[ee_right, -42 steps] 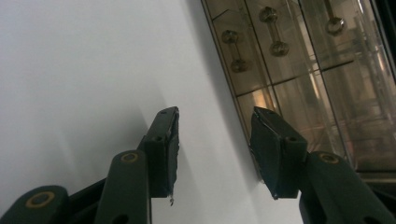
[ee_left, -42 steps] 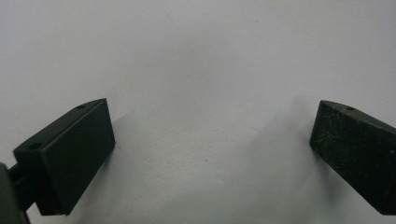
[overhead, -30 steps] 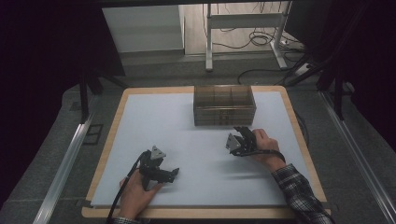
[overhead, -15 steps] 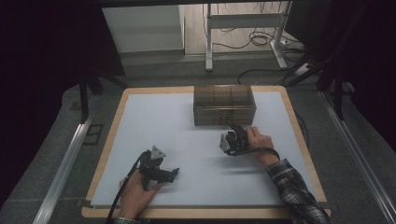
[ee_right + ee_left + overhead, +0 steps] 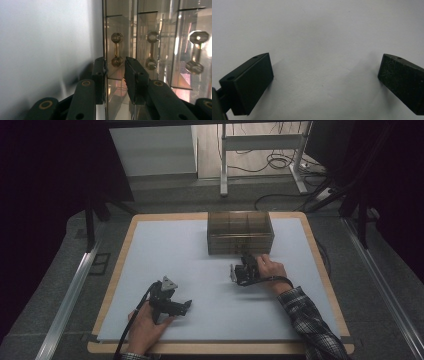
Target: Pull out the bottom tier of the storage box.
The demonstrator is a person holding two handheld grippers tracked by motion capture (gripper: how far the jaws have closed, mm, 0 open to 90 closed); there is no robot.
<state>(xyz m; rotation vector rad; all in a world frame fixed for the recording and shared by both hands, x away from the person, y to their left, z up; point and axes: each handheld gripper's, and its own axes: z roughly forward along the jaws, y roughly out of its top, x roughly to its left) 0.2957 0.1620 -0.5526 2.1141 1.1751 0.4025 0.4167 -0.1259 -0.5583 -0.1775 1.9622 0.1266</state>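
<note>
A brown see-through drawer box (image 5: 240, 232) stands at the back of the white mat (image 5: 170, 255). My right gripper (image 5: 248, 258) is at the box's front face. In the right gripper view its jaws stand close together with a narrow gap, on either side of the lower knob of a dumbbell-shaped drawer handle (image 5: 116, 50); my right gripper (image 5: 115, 62) is rolled on its side there. My left gripper (image 5: 188, 307) rests low on the mat near the front, held by a hand. In the left gripper view my left gripper (image 5: 324, 75) is wide open over bare mat.
Two more drawer handles (image 5: 151, 50) (image 5: 197, 52) show on the box front. The mat lies on a wooden board (image 5: 320, 270). A plaid sleeve (image 5: 310, 320) crosses the front right. Table legs and cables (image 5: 270, 165) lie on the floor beyond.
The right hand has carried its gripper left and forward up to the box's front. The left gripper has stayed where it was.
</note>
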